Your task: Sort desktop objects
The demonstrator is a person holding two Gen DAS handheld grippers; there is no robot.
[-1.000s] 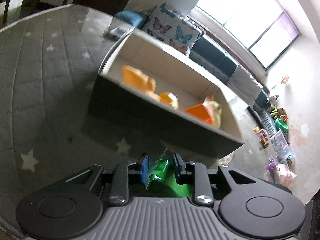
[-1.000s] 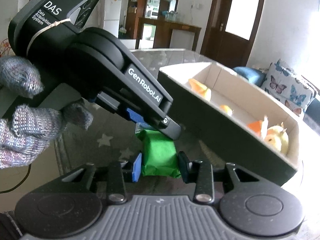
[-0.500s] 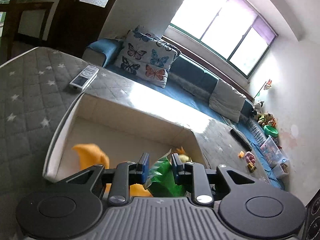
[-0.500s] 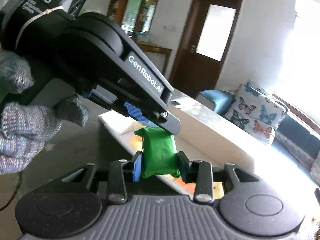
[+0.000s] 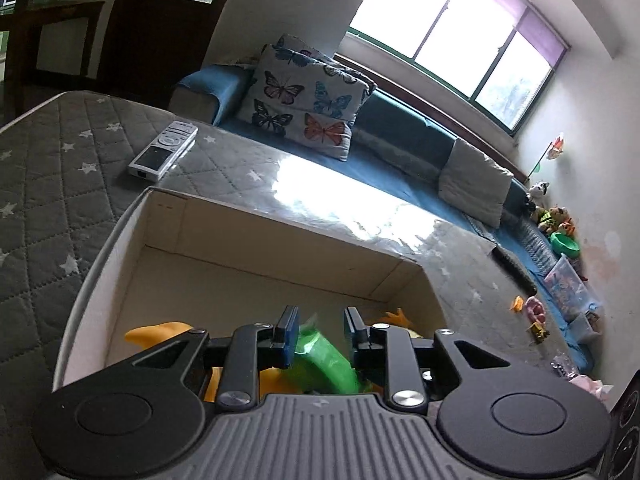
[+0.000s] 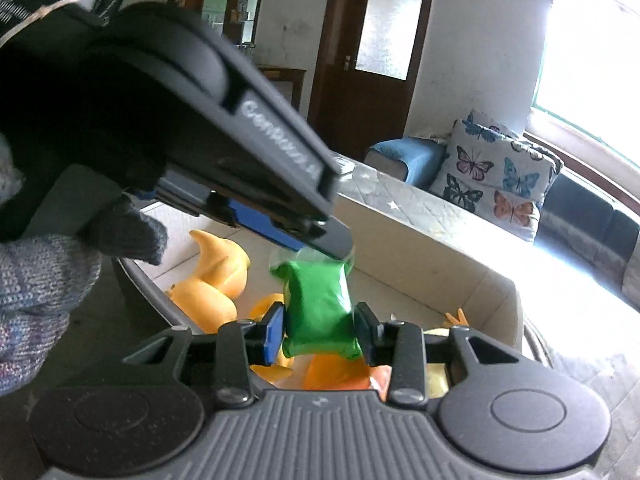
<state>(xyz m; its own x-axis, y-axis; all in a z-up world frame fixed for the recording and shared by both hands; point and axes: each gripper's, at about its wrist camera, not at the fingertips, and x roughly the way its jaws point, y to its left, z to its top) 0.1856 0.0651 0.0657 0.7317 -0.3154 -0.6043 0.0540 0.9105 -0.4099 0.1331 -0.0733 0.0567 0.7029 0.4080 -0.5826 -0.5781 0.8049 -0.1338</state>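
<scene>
The green packet hangs above the open cardboard box, pinched at both ends: its lower part sits squarely between the fingers of the right gripper, whose blue and black pads press its two sides, while its upper crimped edge is caught under the fingers of the left gripper, which reaches in from the upper left of the right wrist view. In the left wrist view the same packet shows as a blurred green shape slanting between the fingers of the left gripper; it lies against the blue pad on the left and its lower part runs towards the black pad on the right, and these jaws have just been opening a little, with the packet between them. A hand in a grey knitted glove holds the left gripper. Below the packet, inside the box, lie orange and yellow toy pieces. The box stands on a table with a grey star-patterned quilted cover, where a white remote control lies beyond the box's far corner. Behind the table is a blue sofa with a butterfly cushion.
</scene>
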